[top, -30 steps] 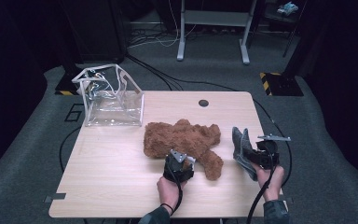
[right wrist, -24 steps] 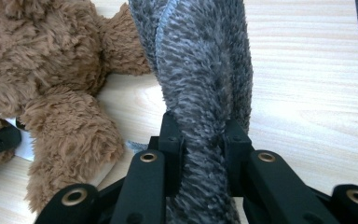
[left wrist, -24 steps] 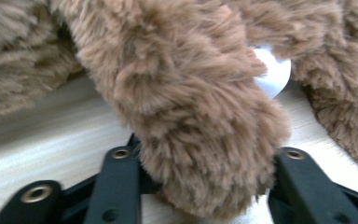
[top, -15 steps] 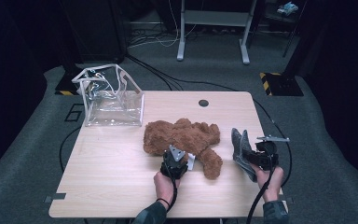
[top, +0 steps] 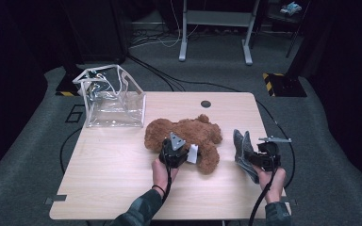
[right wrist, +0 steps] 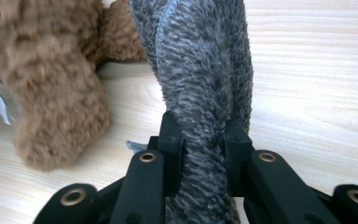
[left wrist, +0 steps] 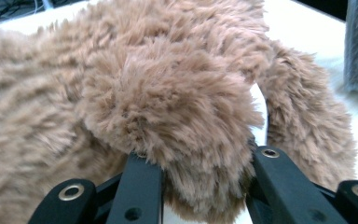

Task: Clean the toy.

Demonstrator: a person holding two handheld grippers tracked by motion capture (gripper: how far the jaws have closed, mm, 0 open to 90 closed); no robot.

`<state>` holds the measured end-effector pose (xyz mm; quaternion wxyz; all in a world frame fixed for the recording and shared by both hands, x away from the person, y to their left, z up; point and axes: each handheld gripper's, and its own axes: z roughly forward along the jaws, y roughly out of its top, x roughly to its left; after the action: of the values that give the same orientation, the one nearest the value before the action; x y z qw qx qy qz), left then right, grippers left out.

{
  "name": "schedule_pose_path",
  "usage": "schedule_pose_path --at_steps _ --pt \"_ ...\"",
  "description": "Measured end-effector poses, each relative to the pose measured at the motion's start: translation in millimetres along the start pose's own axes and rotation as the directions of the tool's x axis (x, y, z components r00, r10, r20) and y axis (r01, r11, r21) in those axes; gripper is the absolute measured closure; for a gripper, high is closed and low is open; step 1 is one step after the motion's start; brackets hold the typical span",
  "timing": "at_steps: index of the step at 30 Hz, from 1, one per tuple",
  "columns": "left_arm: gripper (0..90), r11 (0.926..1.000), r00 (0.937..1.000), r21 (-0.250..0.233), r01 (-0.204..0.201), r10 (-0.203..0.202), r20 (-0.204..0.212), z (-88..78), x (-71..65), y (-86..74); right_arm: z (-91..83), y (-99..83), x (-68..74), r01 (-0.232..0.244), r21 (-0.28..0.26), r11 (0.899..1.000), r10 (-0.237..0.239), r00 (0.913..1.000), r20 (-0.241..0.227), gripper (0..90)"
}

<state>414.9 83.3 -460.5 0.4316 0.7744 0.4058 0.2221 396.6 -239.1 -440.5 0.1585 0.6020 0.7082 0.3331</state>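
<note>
Brown plush bear (top: 184,136) limb clamped in left gripper (left wrist: 200,172) just closing, right gripper (right wrist: 200,140) pinching grey cloth (right wrist: 200,70).

My black two-jaw tongs: left gripper (top: 183,151) carries a grey triangular plate; both trail black cables; brass-ringed screw holes; dark patterned sleeves.

The near left of the worktop (top: 103,188) lies bare, as does the strip between the brown plush bear (top: 188,134) and the clear bag (top: 113,101) at the far left corner. Between the bear and the grey plush piece (top: 242,148) only a narrow gap stays open.
</note>
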Motion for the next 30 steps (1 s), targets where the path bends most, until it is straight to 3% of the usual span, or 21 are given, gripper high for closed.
schedule_pose_path --at_steps 10,22,26,30 --pt "75.1 0.9957 0.9988 -0.087 -0.032 0.035 0.034 -15.9 -0.7 24.2 -3.4 3.1 0.3 -0.002 -0.013 1.0 0.002 1.0 0.007 74.5" --pt "75.1 0.9779 0.9929 -0.205 -0.04 0.062 0.101 -54.5 -15.8 50.3 -13.6 6.5 -6.1 -0.024 -0.04 0.999 0.025 0.9994 0.024 74.5" --pt "75.0 0.9783 0.9887 -0.205 -0.028 0.057 0.139 -61.8 -19.2 48.5 -15.6 7.9 -5.8 -0.016 -0.044 0.999 0.017 0.9995 0.025 74.5" --pt "73.8 0.9867 0.9886 -0.16 -0.026 0.049 0.142 -48.8 -13.7 38.1 -9.8 5.6 -2.2 -0.024 -0.029 0.999 0.024 0.9996 0.016 74.4"
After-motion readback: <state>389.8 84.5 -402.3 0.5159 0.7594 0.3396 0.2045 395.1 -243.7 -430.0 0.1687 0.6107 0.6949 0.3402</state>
